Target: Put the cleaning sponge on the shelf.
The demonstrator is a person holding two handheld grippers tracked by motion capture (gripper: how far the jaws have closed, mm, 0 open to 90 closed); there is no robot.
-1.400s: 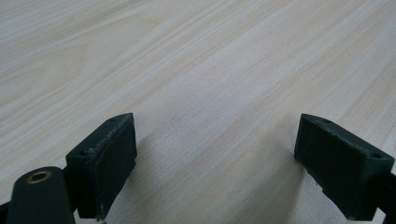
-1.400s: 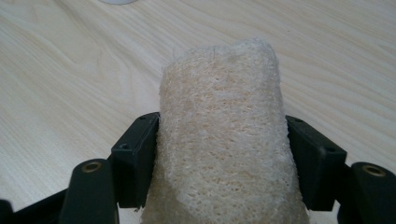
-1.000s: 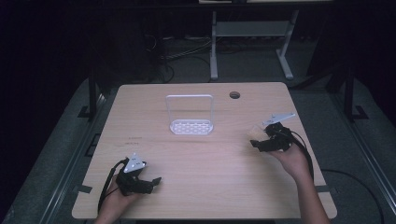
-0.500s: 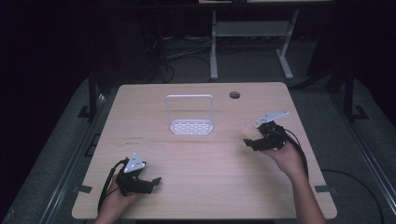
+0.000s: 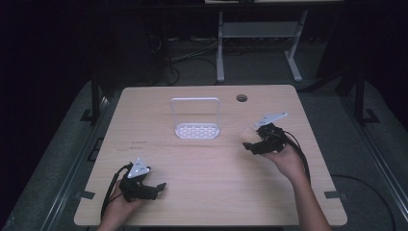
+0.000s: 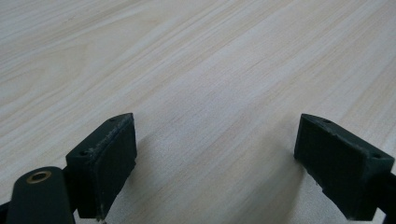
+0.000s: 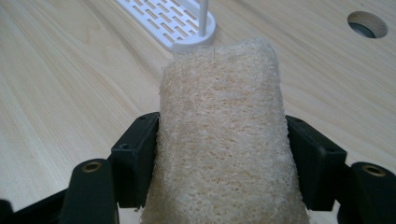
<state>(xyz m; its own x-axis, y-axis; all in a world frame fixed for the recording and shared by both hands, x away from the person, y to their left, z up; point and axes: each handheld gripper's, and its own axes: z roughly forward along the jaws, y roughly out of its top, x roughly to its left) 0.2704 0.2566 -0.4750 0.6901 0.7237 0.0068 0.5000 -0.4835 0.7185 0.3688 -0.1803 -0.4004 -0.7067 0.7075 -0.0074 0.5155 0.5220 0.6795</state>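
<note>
A beige loofah sponge (image 7: 222, 135) is clamped between the two black jaws of my right gripper (image 7: 223, 154); in the high view that gripper (image 5: 252, 142) hovers right of centre with the sponge (image 5: 248, 134) sticking out toward the white rack (image 5: 197, 130). The rack has a perforated base (image 7: 173, 21) and an upright wire loop (image 5: 195, 100). My left gripper (image 5: 156, 186) rests low at the table's front left, jaws wide apart over bare wood (image 6: 215, 154), with nothing between them.
The light wooden table (image 5: 159, 154) has a round cable hole (image 5: 241, 98) near its far edge, also seen in the right gripper view (image 7: 367, 24). Behind the table stand a white frame's legs (image 5: 293, 53) and cables on a dark floor.
My right gripper has carried the sponge leftward and slightly toward the rack. The left gripper has stayed in place.
</note>
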